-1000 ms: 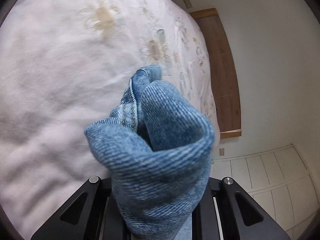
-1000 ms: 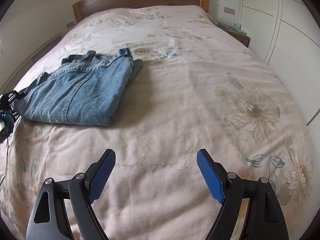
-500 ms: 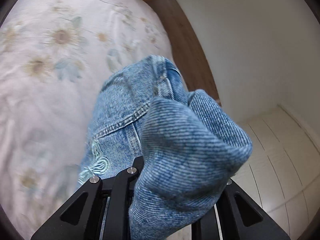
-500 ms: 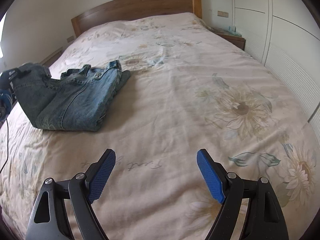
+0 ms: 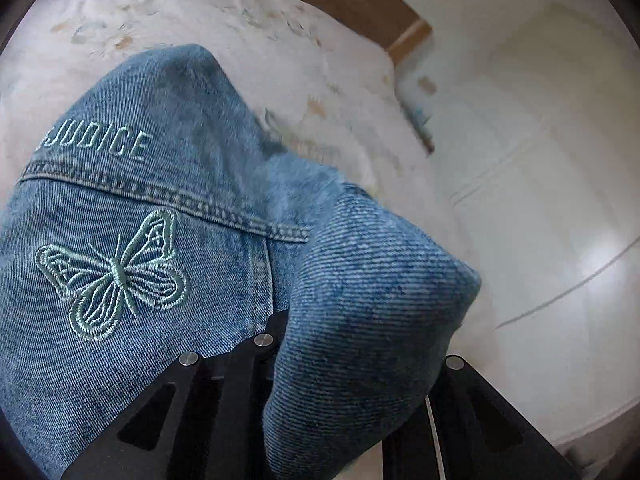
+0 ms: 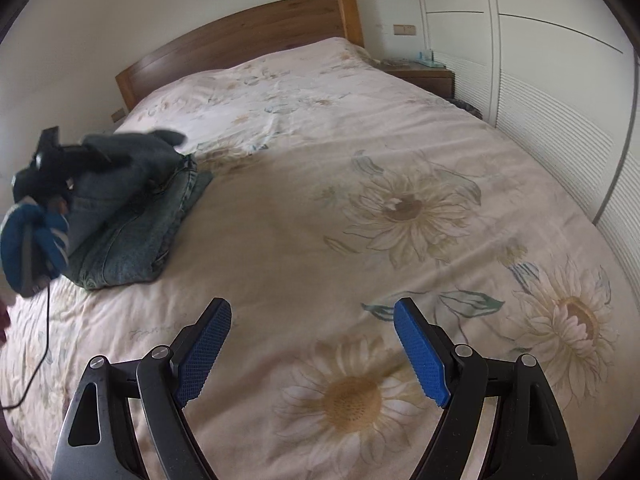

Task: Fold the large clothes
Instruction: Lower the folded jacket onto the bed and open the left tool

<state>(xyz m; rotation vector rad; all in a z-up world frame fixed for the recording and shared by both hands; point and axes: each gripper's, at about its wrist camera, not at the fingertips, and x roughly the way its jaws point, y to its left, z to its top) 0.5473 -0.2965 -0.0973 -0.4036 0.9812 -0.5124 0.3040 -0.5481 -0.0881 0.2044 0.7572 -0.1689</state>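
Two views, and they split the scene for me. The right wrist view gives me the whole bed [image 6: 360, 208], with its sunflower cover, wooden headboard [image 6: 240, 32], white wardrobe [image 6: 560, 80] and a nightstand [image 6: 424, 74] by it. The left view shows only a blurred corner of that cover. The jacket [image 6: 136, 236], blue denim, lies part folded at the bed's left side, one flap lifted off the pile by my left gripper [image 6: 92, 158]. From there it is dark and smeared, and I cannot read its jaws. The left wrist view settles it: those jaws are nearly closed on a thick fold of the jacket [image 5: 368, 320], and only here do I see the butterfly [image 5: 114, 276] and stitched lettering [image 5: 100, 146]. My right gripper [image 6: 312, 354] hangs over bare cover, jaws wide apart, holding nothing.
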